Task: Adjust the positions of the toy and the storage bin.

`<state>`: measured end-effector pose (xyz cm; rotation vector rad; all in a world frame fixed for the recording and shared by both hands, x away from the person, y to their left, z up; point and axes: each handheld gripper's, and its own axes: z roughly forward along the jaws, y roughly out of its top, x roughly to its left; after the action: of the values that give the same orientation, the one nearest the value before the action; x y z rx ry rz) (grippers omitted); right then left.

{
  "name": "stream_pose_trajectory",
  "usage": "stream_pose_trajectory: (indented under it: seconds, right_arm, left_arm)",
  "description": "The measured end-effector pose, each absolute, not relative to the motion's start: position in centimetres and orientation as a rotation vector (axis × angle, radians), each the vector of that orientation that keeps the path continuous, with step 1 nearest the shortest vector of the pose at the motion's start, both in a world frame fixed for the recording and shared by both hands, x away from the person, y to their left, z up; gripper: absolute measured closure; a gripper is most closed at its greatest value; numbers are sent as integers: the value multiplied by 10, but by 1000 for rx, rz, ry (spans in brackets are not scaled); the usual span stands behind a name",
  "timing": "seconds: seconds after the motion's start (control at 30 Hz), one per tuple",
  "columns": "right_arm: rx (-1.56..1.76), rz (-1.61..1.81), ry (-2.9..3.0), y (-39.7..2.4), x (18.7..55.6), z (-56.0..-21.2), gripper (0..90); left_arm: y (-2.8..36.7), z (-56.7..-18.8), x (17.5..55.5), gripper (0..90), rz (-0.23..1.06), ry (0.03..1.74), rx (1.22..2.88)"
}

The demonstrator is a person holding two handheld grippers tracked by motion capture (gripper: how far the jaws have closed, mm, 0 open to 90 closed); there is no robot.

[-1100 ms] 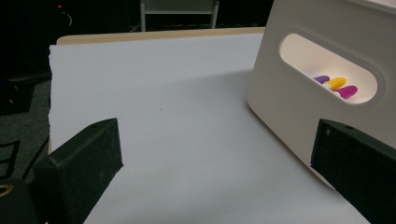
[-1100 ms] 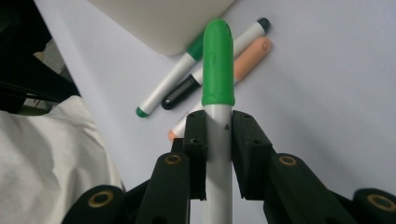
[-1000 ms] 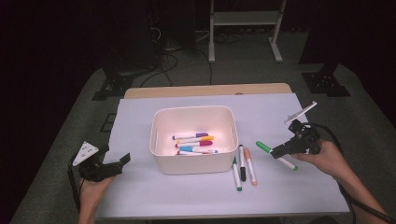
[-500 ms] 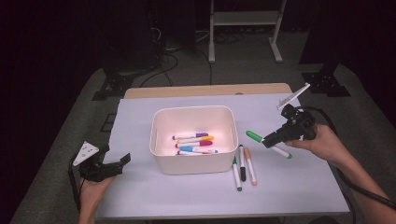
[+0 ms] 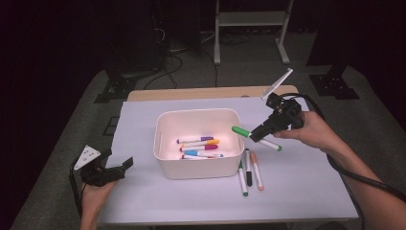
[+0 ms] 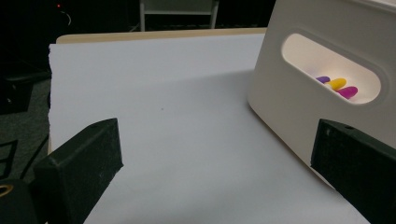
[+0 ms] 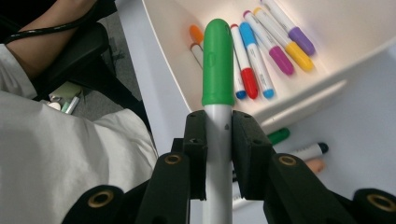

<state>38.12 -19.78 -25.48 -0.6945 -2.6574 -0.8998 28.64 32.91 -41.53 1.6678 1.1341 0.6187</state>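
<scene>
High view: right gripper [image 5: 259,134] carries the green marker [image 5: 255,138] at the bin's [image 5: 198,170] three o'clock rim, up from the table a second ago; three markers [image 5: 249,171] wait. Left gripper view: left gripper [image 6: 219,182] gapes, idle. Right gripper view: jaws clenched on the marker (several already binned).

The left gripper [image 5: 112,170] is black, with two blocky matte jaws squared at the tips; a brass-ringed screw hole shows at 8 o'clock in its own view. A grey three-cornered plate [image 5: 86,156] with small dark dots sits on top, and a black cable [image 5: 74,191] trails from it. The right gripper [image 5: 261,132] is black too, with flat pads and four brass-ringed screw holes on its arms. It carries a pale plate [image 5: 277,83] and a thick black cable [image 5: 356,176]. The person wears a white garment [image 7: 56,154], seen at 9 o'clock in the right gripper view.
</scene>
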Motion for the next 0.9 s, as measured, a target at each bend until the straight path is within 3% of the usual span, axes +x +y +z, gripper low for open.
stream_pose_trajectory:
  seconds: [0.43,0.9]
  right_arm:
    - [-511,-826,-2690,-131,401,-242,754]
    - [-358,-718,-2702,-59,420,-266,754]
  left_arm:
    - [331,-415,288,7,620,1127,1657]
    - [334,-416,287,7,615,1129,1646]
